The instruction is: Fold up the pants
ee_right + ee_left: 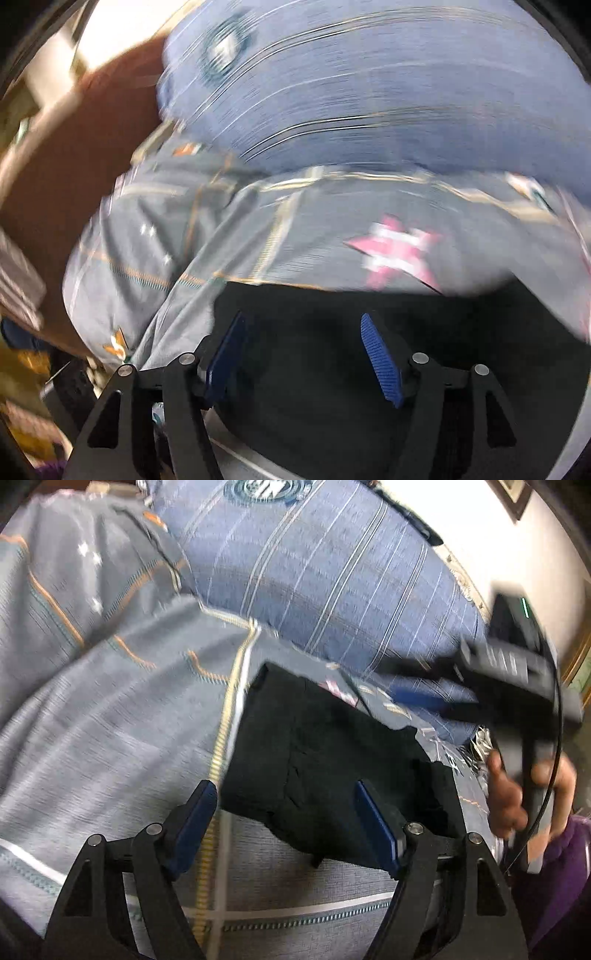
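Note:
The black pants (325,753) lie folded into a compact block on the grey bedspread (110,716). My left gripper (284,805) is open and empty, with its jaws wide apart above the near edge of the pants. My right gripper (424,698) shows blurred at the right of the left wrist view, held by a hand. In the right wrist view the right gripper (303,339) is open and empty over the pants (332,387), which fill the lower middle as a dark mass. That view is heavily motion-blurred.
A blue striped pillow (332,576) lies beyond the pants, also in the right wrist view (369,92). The bedspread (184,229) carries a pink star print (395,251). A brown wooden bed frame (74,155) stands at the left. A pale wall (480,535) is at the far right.

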Tool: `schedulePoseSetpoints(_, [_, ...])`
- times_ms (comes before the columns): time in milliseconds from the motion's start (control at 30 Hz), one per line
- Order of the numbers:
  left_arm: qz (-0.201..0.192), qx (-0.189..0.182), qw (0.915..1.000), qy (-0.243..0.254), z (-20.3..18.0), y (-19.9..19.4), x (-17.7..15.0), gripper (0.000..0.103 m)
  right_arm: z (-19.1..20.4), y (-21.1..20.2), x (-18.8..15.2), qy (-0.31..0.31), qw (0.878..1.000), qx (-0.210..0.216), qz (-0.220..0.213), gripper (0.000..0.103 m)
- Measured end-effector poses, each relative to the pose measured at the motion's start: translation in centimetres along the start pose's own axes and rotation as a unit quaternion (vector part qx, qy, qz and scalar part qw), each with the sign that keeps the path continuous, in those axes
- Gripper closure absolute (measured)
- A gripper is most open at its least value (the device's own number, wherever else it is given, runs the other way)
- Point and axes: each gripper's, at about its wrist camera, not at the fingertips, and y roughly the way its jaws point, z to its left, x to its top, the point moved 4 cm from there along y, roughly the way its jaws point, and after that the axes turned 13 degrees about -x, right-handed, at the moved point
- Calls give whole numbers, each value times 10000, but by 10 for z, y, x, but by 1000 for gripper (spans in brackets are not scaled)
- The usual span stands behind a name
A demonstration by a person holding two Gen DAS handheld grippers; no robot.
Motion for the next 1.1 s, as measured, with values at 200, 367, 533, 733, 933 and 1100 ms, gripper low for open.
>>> schedulePoseSetpoints(200, [-72, -248, 9991, -338, 9, 0, 4, 27, 74, 52, 22, -987, 9922, 36, 765, 33])
schedulePoseSetpoints(367, [-5, -189, 9989, -439, 11, 5, 3, 27, 82, 95, 22, -1387, 9834, -345, 1114, 32])
schedulePoseSetpoints(533, [-70, -20, 9989, -455, 14, 1, 3, 27, 62, 98, 13, -1103, 9865, -405, 1141, 55])
schedulePoseSetpoints(733, [-205, 95, 9993, -303, 10, -2, 3, 27, 39, 46, 11, -560, 9956, 79, 750, 82])
schedulePoseSetpoints(933, [-169, 9, 9998, 67, -4, 2, 0, 26, 31, 11, 13, -416, 9978, 112, 498, 89])
schedulePoseSetpoints(1100, [-84, -161, 9998, 87, -7, 7, 2, 26, 29, -4, 12, -342, 9985, 142, 394, 89])
